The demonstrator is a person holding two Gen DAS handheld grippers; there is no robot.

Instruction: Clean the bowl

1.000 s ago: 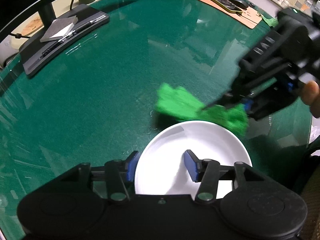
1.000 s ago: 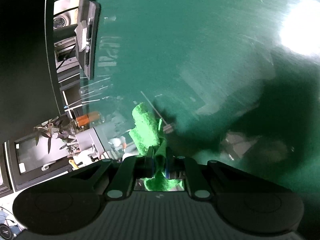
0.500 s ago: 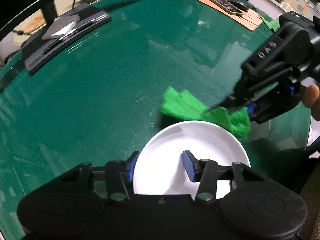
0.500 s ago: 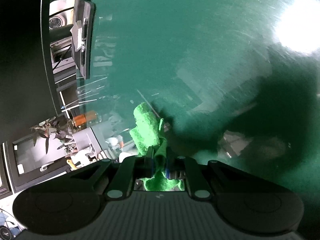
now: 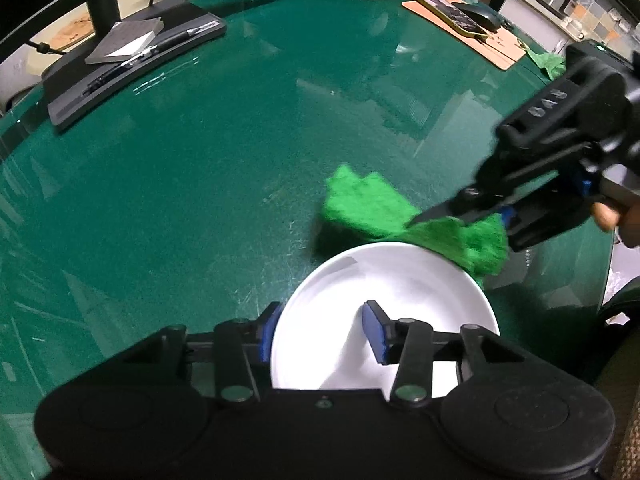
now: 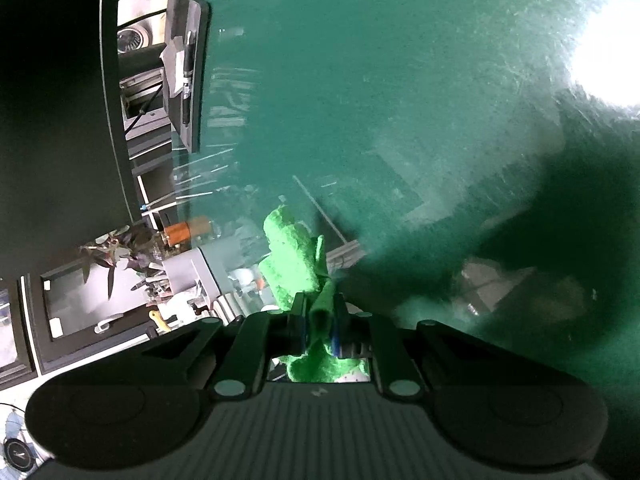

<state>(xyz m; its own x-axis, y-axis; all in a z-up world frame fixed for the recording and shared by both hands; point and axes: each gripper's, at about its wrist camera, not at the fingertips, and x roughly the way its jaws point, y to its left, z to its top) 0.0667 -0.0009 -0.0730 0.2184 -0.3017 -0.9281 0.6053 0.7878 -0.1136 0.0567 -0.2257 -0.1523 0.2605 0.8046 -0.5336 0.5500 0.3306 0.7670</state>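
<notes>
The table [image 5: 224, 152] had a shiny green top, smooth like glass, with tiny scratches that caught the light. The bowl [image 5: 400, 280] looked white, smooth and glossy. The cloth [image 5: 372, 204] was bright green and fuzzy, soft and rough like a towel. The left gripper [image 5: 320, 332] was dull black plastic with blue pads [image 5: 374, 332] and small shiny metal pins. The right gripper [image 6: 319, 320] looked the same, black and matt, with ridges on its body. A flat brown mat [image 5: 472, 32] looked like smooth leather or cork.
</notes>
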